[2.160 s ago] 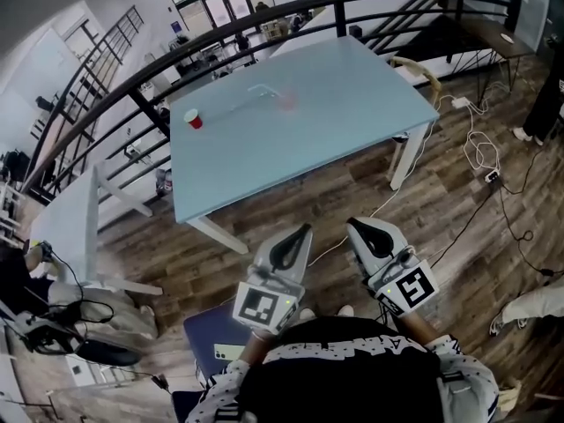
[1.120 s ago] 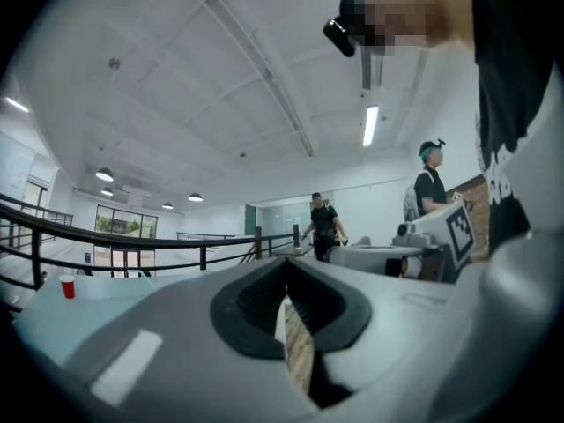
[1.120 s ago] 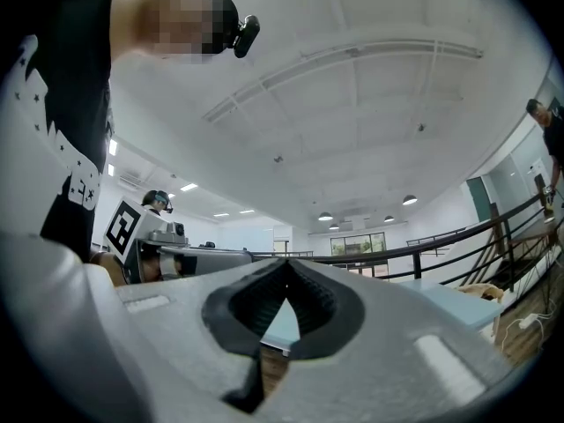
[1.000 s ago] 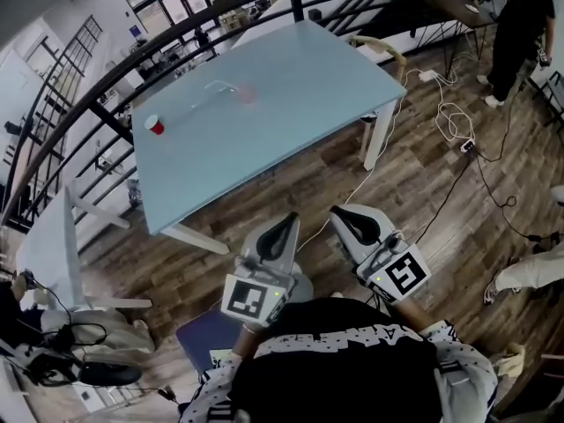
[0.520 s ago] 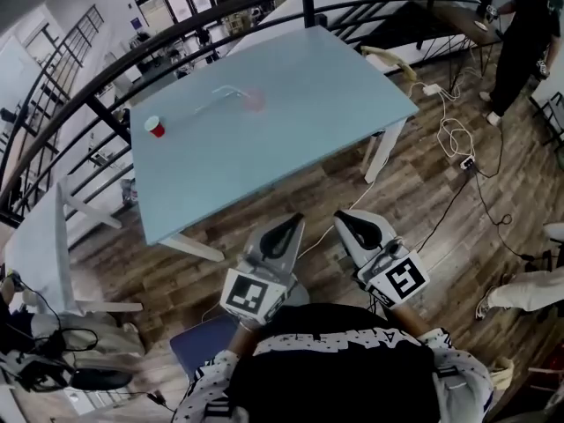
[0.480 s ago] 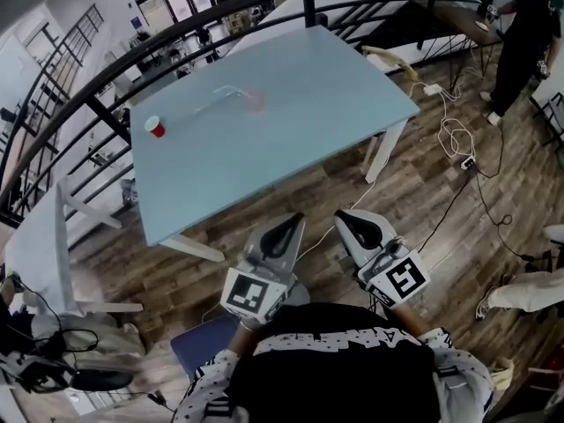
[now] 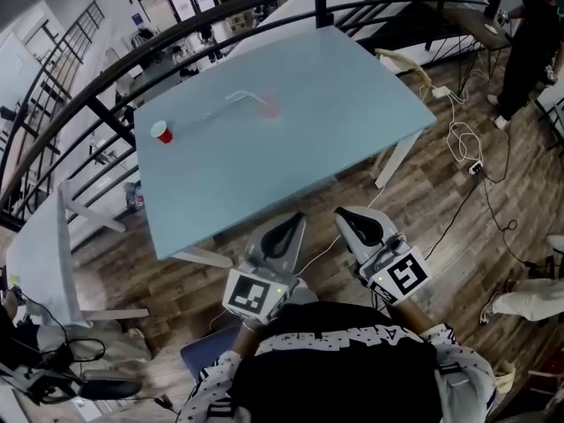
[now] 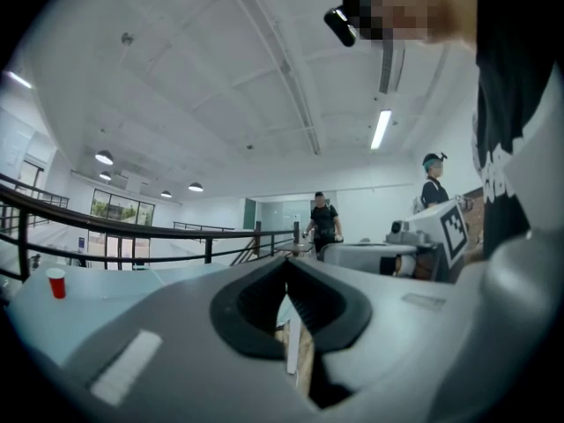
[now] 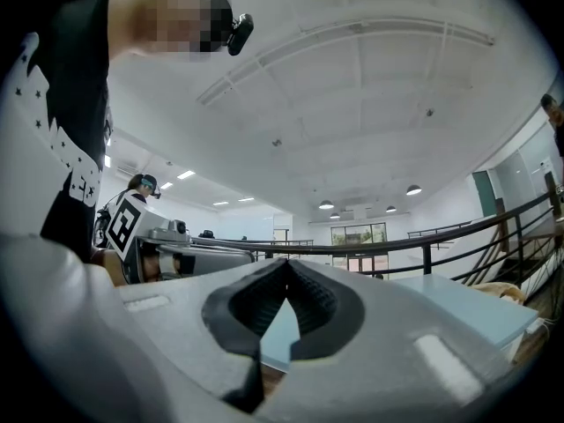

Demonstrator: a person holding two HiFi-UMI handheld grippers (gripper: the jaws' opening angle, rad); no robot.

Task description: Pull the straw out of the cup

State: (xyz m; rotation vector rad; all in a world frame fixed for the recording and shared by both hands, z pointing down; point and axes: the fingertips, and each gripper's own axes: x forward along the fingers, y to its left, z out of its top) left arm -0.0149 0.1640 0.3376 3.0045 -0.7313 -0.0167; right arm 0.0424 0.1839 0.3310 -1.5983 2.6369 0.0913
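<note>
A small red cup (image 7: pixel 163 132) stands at the far left of the pale blue table (image 7: pixel 308 157); the left gripper view also catches this red cup (image 8: pixel 56 282). A pinkish clear cup (image 7: pixel 270 107) stands further back, with a thin pale straw (image 7: pixel 242 97) reaching left from it. My left gripper (image 7: pixel 292 226) and right gripper (image 7: pixel 347 222) are side by side over the wooden floor, short of the table's near edge. Both point level at the table. Each has its jaws shut with nothing between them, as the left gripper (image 8: pixel 286 269) and right gripper (image 9: pixel 285 271) show in their own views.
A black railing (image 7: pixel 106 113) curves behind the table. Cables (image 7: pixel 467 139) trail on the floor at right. A person (image 7: pixel 529 51) stands at a far desk, another person (image 8: pixel 322 223) beyond the table. A chair (image 7: pixel 401 60) is at the table's right end.
The table's near edge has drawn closer to both grippers, and the cups sit lower in the head view. The grippers keep their places side by side, jaws shut throughout.
</note>
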